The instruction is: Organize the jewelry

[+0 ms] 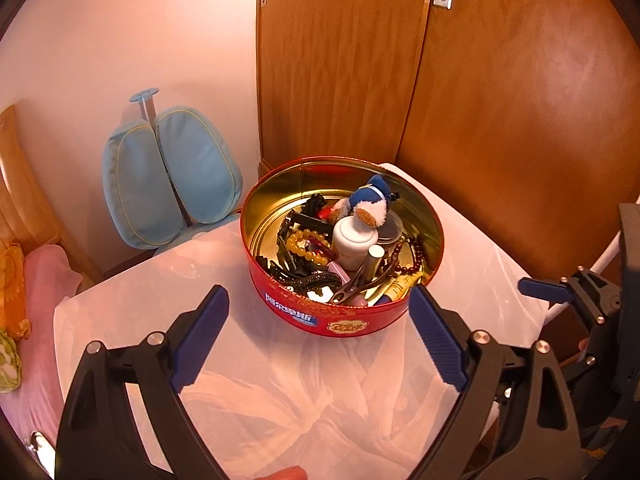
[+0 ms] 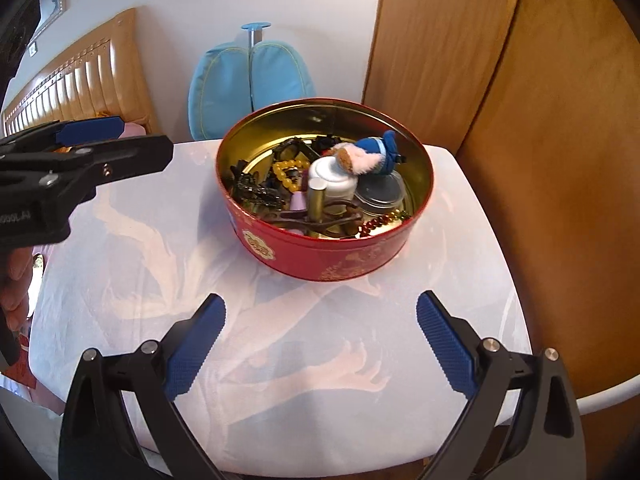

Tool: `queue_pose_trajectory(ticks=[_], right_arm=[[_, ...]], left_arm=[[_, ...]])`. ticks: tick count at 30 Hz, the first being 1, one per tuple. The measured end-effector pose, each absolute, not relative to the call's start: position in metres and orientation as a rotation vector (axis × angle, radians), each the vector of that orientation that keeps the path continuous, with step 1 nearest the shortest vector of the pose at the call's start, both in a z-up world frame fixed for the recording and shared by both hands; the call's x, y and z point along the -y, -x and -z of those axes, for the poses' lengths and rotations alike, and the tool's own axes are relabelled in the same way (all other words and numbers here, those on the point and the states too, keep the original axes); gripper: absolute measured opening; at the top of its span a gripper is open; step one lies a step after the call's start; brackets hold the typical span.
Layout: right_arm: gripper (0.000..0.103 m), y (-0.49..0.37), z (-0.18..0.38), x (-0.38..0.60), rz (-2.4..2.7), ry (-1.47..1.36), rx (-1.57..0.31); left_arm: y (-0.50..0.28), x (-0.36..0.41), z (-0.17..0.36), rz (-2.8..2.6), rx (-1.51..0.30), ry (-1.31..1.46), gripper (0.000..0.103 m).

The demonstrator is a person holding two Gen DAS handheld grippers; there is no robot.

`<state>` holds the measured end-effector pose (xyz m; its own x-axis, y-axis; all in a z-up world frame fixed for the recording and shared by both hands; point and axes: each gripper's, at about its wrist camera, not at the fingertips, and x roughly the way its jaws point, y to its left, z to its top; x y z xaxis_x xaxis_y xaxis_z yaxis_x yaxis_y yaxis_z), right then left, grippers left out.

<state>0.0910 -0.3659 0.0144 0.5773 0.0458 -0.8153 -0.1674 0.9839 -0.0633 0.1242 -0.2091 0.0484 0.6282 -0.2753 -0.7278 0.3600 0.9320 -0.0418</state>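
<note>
A round red tin (image 1: 340, 316) (image 2: 320, 256) stands open on a white-covered table (image 1: 280, 380) (image 2: 160, 240). Inside lie a yellow bead bracelet (image 1: 308, 246) (image 2: 286, 172), a dark red bead string (image 1: 416, 252) (image 2: 376, 222), black hair clips (image 1: 296, 272) (image 2: 252, 190), a white jar (image 1: 352, 240) (image 2: 332, 178), a blue plush toy (image 1: 370, 202) (image 2: 372, 152) and small brown scissors (image 2: 316, 216). My left gripper (image 1: 319, 291) is open just before the tin's near wall, holding nothing. Farther back over the cloth, my right gripper (image 2: 321, 299) is open and empty too.
A blue chair (image 1: 172, 184) (image 2: 248, 80) stands behind the table. Wooden doors (image 1: 500, 100) (image 2: 560, 160) close off the back and right. A bed with a headboard (image 2: 80, 80) and pink bedding (image 1: 40, 280) lies to the left. The table edge curves at the right (image 2: 520, 340).
</note>
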Motion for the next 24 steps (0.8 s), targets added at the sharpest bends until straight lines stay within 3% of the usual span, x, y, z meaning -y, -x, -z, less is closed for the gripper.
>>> queue_pose_trajectory(ticks=[24], right_arm=[[0.097,-0.127,0.011,0.404,-0.231,0.088,-0.939]], left_arm=[[-0.133,0.258,-0.005,0.263,-1.005,-0.201,0.089]])
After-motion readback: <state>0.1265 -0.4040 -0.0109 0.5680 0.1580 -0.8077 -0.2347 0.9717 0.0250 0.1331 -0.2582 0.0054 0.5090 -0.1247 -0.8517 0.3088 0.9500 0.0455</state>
